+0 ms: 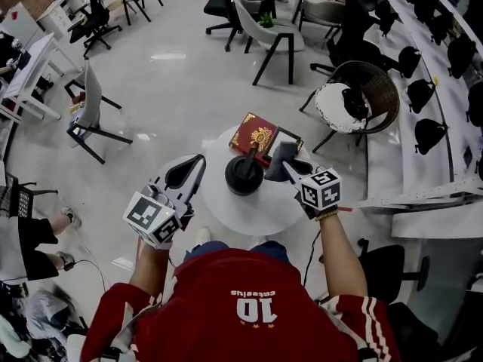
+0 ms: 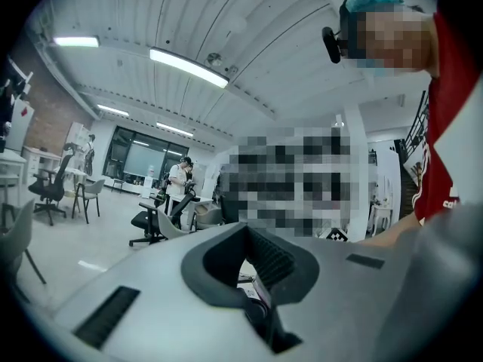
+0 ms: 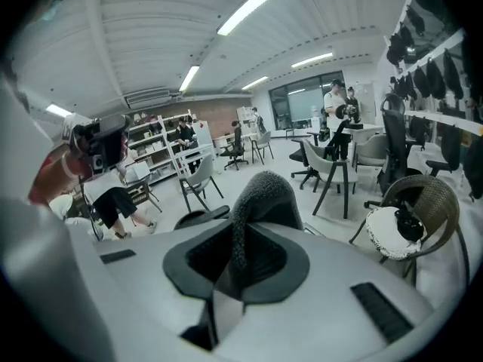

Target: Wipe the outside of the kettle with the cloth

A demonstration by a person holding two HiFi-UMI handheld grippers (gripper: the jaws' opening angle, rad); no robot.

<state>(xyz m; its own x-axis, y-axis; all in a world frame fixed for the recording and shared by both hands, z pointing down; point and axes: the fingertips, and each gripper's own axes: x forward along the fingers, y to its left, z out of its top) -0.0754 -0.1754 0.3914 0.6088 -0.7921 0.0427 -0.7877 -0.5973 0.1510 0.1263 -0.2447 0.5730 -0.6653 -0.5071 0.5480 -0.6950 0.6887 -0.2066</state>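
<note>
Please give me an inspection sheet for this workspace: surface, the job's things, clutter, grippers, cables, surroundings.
Surface: round white table, holding the kettle and a book.
Job's things: black kettle upright on the table; grey cloth held just right of it.
Clutter: red book at the table's far edge.
Grippers: left gripper shut, empty, apart from the kettle; right gripper shut on the cloth.
Cables: thin dark cable below the right forearm.
Surroundings: wicker chair, office chairs, seated person at left.
</note>
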